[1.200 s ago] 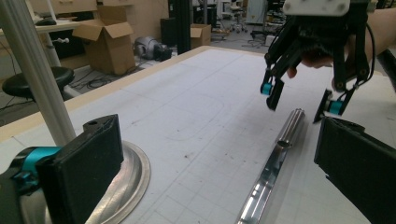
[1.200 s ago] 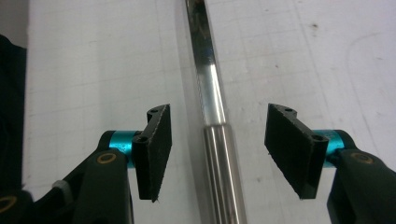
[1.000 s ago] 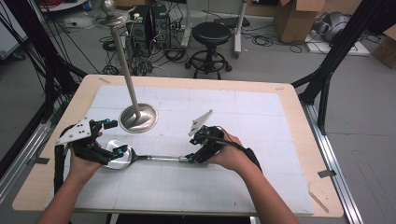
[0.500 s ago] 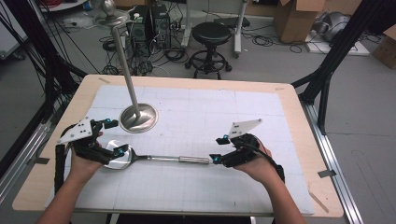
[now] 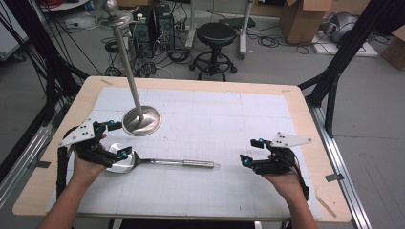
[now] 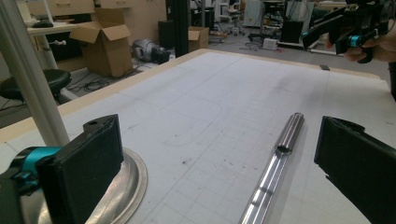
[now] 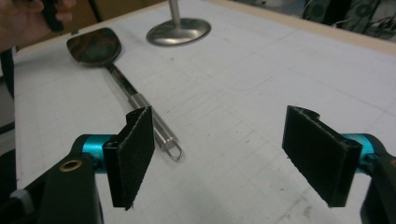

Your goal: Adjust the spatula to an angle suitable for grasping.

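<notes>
Polished steel catches the light: a spatula (image 5: 162, 162) lies flat on the white gridded mat (image 5: 229, 119) of the worktop (image 5: 296, 102), its blade toward the person's left and its handle running right, ending in a small wire loop. The left tongs (image 5: 118, 139) stand apart, straddling the blade end, seemingly placed to steady or lift it; whether they touch the metal I cannot tell. The right tongs (image 5: 251, 152) also stand apart, empty, just off the handle's tip, likely pulled clear so the tool rests free. Beside the blade sits the round base of a metal stand (image 5: 142, 119), its pole rising upward.
</notes>
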Action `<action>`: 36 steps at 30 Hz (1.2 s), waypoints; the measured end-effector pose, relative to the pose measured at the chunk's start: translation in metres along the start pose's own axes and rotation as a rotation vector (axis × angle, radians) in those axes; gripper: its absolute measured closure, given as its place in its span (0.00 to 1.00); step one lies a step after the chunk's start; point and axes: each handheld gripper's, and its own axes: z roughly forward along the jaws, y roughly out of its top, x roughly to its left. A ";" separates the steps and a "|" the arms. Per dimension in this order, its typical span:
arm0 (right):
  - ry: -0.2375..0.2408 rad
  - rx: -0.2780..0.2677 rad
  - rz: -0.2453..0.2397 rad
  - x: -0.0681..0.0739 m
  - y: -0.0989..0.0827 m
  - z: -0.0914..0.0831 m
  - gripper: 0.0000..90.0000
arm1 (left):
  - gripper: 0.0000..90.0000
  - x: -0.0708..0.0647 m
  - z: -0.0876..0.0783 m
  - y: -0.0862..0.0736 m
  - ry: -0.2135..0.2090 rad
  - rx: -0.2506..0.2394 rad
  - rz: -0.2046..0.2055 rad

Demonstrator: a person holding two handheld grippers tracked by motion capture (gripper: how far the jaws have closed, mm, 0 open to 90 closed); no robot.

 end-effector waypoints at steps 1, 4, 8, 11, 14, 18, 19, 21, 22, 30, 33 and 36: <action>-0.009 -0.016 0.009 0.000 -0.001 -0.004 0.26 | 0.02 0.000 0.000 0.000 -0.005 0.003 -0.002; -0.038 -0.059 0.011 -0.001 -0.007 -0.012 0.24 | 0.02 0.000 0.000 0.000 -0.011 0.001 -0.006; -0.054 -0.076 0.015 0.000 -0.016 -0.016 0.21 | 0.02 0.001 0.000 0.000 -0.019 -0.022 -0.032; -0.065 -0.098 0.016 0.000 -0.017 -0.017 0.19 | 0.02 0.000 -0.001 0.000 -0.022 -0.021 -0.031; -0.080 -0.130 0.025 -0.002 -0.016 -0.020 0.17 | 0.02 -0.001 -0.001 0.000 -0.027 -0.013 -0.023; -0.106 -0.175 0.035 -0.004 -0.015 -0.028 0.17 | 0.02 -0.002 0.001 0.000 -0.035 -0.008 -0.018; -0.103 -0.185 0.045 -0.003 -0.015 -0.031 0.17 | 0.02 -0.003 0.002 0.000 -0.039 -0.005 -0.018; -0.113 -0.206 0.044 -0.003 -0.014 -0.035 0.17 | 0.02 -0.003 0.003 -0.001 -0.042 0.000 -0.013; -0.121 -0.210 0.046 -0.003 -0.014 -0.037 0.17 | 0.02 -0.003 0.003 -0.001 -0.043 0.001 -0.011; -0.145 -0.220 0.046 -0.006 -0.016 -0.037 0.15 | 0.02 -0.002 0.002 -0.001 -0.037 0.000 -0.010; -0.140 -0.212 0.047 -0.006 -0.018 -0.036 0.15 | 0.02 -0.003 0.003 -0.001 -0.041 0.005 -0.011; -0.138 -0.195 0.039 -0.007 -0.019 -0.034 0.15 | 0.02 -0.004 0.004 0.000 -0.040 0.009 -0.006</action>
